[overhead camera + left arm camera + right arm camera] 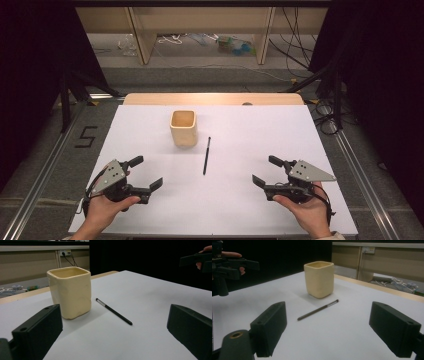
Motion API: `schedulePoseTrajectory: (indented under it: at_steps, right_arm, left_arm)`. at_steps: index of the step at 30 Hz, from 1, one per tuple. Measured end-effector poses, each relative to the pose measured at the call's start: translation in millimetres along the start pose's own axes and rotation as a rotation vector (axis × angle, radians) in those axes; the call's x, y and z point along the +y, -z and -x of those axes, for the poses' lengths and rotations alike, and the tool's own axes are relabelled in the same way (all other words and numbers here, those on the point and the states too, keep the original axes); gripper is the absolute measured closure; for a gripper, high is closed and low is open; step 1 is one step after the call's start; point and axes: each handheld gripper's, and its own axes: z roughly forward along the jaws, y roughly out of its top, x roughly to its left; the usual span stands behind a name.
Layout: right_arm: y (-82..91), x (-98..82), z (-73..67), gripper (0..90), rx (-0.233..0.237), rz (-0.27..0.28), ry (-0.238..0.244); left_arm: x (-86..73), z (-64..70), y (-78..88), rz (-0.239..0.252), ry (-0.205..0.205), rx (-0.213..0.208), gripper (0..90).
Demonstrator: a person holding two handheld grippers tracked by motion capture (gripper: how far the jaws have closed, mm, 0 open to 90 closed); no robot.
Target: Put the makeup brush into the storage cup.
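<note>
One pen (pixel 206 155) lies flat on the white counter (pixel 260 210), just beside the single cream cup (pixel 183 128), at about five o'clock from it and not touching. There are two grippers: the left gripper (pixel 148 173) sits at about eight o'clock from the pen, the right gripper (pixel 264 170) at about four o'clock, each with its fingers released and empty, well apart from the pen.

The pen looks thin and low, so I would guess fingers closing from above could skid on the sheet and roll it away. The cup stands upright and looks light; a careless sweep past it could knock it over.
</note>
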Motion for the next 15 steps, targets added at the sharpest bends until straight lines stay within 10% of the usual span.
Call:
schedulePoseTrajectory:
  at_steps: [15]
  right_arm:
    - [-4.0, -0.9, -1.2, 15.8, 0.003, 0.012, -0.043]
  left_arm:
    - [0.8, 5.3, -10.8, -0.055, 0.018, -0.027, 0.0]
